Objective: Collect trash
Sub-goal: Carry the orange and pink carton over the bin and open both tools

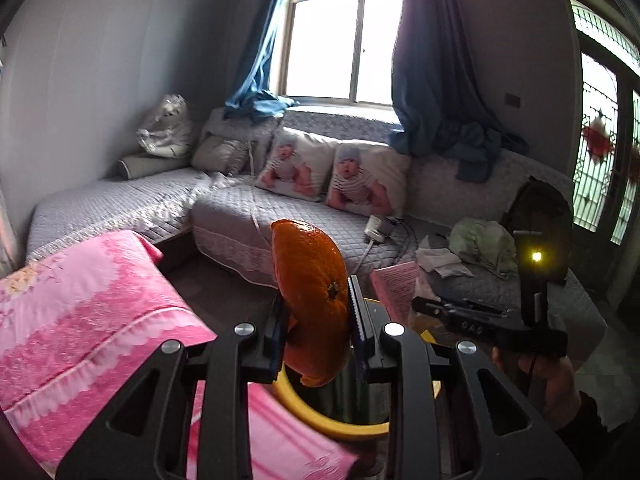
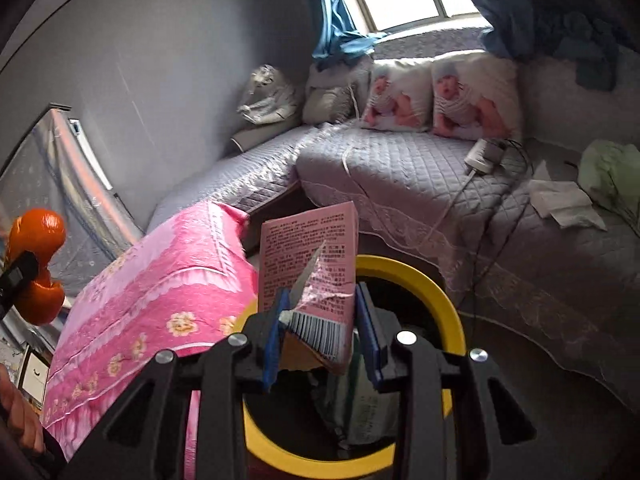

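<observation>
- Now, from the left wrist view, our left gripper (image 1: 318, 312) pinches an orange peel (image 1: 310, 292) between its pads, the peel standing on edge so the curved rind sticks up past the fingertips.
- We hold it right above the yellow-rimmed bin (image 1: 304, 412), whose mouth shows just below and behind the jaws; we judge that is so the peel can fall straight in once the jaws part.
- To the right in that view our right gripper (image 1: 424, 306) shows from the side, carrying a pink box (image 1: 394, 286) toward the same bin.
- A pink cloth (image 1: 100, 320) lies just beside the bin on the left; tissue (image 1: 440, 260) sits on the sofa (image 1: 224, 216) beyond, likely trash yet to be picked up.
- Next, from the right wrist view, our right gripper (image 2: 322, 320) clamps the pink box (image 2: 308, 256) by its lower end, along with a scrap of clear wrapper (image 2: 316, 280) caught against its face.
- The box stands tilted over the bin (image 2: 436, 284), which already holds some packaging, so we judge a release would land it inside.
- At the left edge the peel (image 2: 38, 264) shows in the left gripper's fingers, near the bin but off to its side from this angle.
</observation>
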